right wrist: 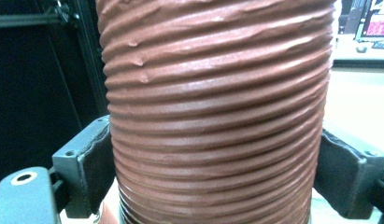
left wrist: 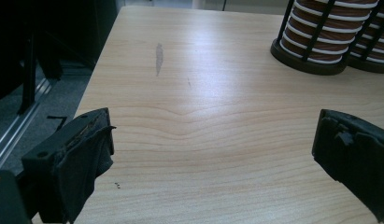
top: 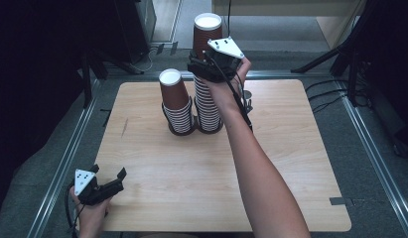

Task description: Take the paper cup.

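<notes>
Standing upside down atop the taller stack at upper centre, the ribbed brown cup point(top: 207, 30) sits clamped between the right hand-held gripper point(top: 207, 62) jaws; the left hand-held gripper point(top: 111, 181) gapes wide above the surface point(top: 191, 173).

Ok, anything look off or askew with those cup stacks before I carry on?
Nothing spilled or toppled. Both cup stacks stand upright in their black holders: the short stack and the tall stack, which the right tool clamps near its top. The one blemish is a grey scuff on the table, near its left edge.
</notes>
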Action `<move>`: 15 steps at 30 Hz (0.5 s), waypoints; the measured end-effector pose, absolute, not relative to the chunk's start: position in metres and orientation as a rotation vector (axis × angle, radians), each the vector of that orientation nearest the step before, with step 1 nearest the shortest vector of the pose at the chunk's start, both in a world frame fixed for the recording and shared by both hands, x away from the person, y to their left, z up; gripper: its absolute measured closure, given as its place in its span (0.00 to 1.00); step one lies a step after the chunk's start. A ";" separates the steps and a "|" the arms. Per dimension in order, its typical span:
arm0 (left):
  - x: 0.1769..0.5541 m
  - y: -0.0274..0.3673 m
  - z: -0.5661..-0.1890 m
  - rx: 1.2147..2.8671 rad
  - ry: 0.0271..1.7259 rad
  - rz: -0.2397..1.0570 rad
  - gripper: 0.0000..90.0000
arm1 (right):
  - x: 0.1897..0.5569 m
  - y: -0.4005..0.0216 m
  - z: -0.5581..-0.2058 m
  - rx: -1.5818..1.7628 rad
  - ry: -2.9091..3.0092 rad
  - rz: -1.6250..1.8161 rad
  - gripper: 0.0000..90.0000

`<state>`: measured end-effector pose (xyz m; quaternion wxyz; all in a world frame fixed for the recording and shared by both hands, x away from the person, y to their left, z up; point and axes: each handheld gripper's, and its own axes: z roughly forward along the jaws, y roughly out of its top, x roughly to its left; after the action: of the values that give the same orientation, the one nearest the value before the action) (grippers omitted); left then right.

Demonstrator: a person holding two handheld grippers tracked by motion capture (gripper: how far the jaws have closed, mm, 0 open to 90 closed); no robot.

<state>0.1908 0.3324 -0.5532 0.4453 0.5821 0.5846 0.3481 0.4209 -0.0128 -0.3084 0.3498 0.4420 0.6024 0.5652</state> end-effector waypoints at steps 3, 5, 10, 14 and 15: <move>0.191 0.333 -0.553 1.444 1.449 0.861 0.00 | 0.420 -0.013 -0.301 1.133 1.553 1.473 0.13; 0.191 0.333 -0.553 1.443 1.449 0.861 0.00 | 0.420 -0.013 -0.299 1.127 1.550 1.470 0.13; 0.191 0.333 -0.553 1.443 1.450 0.860 0.00 | 0.419 -0.014 -0.286 1.122 1.529 1.474 0.13; 0.191 0.333 -0.553 1.442 1.450 0.859 0.00 | 0.418 -0.014 -0.276 1.110 1.511 1.478 0.13; 0.191 0.333 -0.553 1.442 1.449 0.858 0.00 | 0.417 -0.013 -0.269 1.101 1.498 1.480 0.13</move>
<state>0.1913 0.3327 -0.5531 0.4459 0.5820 0.5851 0.3465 0.4171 -0.0131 -0.2693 0.3734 0.4297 0.5849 0.5778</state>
